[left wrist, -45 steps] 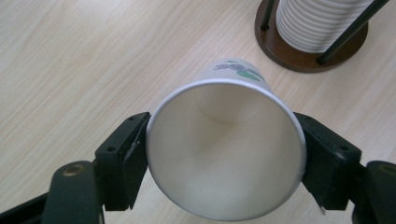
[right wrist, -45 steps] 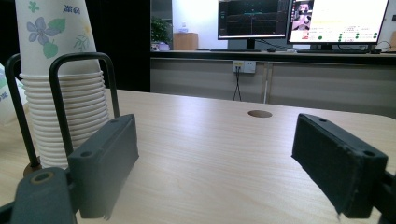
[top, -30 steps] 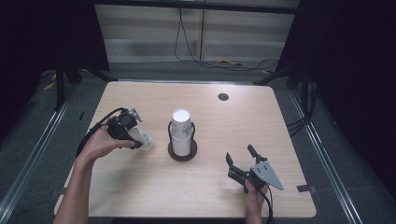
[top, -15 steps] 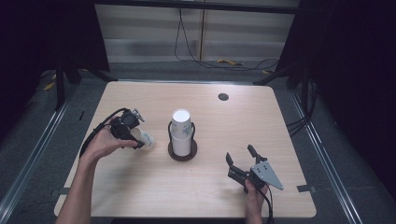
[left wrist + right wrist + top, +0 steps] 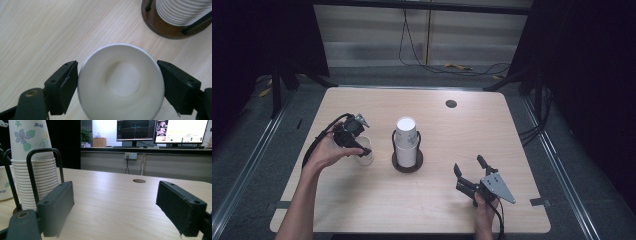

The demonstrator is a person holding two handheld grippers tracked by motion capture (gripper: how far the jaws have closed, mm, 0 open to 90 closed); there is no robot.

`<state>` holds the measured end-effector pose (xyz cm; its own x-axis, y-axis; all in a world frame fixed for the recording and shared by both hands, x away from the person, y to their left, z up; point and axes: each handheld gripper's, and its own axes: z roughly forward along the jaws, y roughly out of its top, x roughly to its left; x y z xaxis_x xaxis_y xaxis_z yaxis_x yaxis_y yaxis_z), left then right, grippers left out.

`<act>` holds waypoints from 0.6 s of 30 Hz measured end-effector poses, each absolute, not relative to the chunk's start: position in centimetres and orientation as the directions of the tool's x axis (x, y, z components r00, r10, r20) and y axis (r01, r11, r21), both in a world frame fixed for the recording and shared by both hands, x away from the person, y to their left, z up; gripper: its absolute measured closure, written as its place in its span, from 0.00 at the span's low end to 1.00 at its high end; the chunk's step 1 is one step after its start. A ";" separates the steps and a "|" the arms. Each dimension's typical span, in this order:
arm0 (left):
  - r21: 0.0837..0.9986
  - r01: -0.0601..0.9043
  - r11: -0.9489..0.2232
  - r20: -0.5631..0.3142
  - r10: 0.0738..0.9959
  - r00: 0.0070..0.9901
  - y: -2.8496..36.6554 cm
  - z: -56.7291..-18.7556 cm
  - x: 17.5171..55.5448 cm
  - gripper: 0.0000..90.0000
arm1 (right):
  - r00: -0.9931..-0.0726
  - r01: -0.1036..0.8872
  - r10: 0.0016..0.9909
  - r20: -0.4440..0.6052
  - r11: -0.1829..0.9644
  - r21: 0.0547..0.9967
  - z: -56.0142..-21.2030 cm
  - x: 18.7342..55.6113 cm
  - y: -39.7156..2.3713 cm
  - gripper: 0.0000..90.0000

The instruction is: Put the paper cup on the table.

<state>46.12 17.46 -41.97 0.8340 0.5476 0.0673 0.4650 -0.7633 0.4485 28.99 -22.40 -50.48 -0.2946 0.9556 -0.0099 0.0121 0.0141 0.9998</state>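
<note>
Little has moved vs the earlier frames: left gripper [image 5: 357, 145] sits in about the same spot by the lone paper cup [image 5: 364, 157], right gripper [image 5: 473, 172] unchanged near the front-right of the table [image 5: 492, 130]. In left gripper view the cup [image 5: 121, 83] stands upright, mouth up, w/ a jaw on each side; left pad [image 5: 68, 85] looks to be touching or just off the rim, right pad [image 5: 175, 86] just beside it w/ a sliver of gap, so jaws are closing-width but a firm hold can't be confirmed. Cup sits on the tabletop just left of the cup stack [image 5: 407, 142] in its wire holder [image 5: 407, 161], near but apart. Right gripper is wide open, holding nothing, jaws low over bare wood and facing the stack [image 5: 35, 177] across the table. Risks, as judgement: thin paper wall will likely buckle or go oval if squeezed hard at the rim; an uneven pinch, one pad landing first, could tip or skid the light cup; a swing toward the holder could knock the stack or catch a wire upright; trailing cable near the left hand [image 5: 328, 152] could drag the cup if lifted carelessly.
</note>
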 end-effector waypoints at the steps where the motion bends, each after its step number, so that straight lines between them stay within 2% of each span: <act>1: 0.450 0.463 -0.763 0.066 0.546 0.835 17.4 -42.0 46.1 0.21 | -0.295 0.012 0.955 -0.010 0.014 1.000 -50.5 29.0 -22.4 0.16; 18: 0.579 0.435 -0.690 0.064 0.570 0.819 17.7 -41.5 45.0 0.19 | -0.299 0.012 0.954 -0.010 0.015 1.000 -50.5 29.0 -22.4 0.16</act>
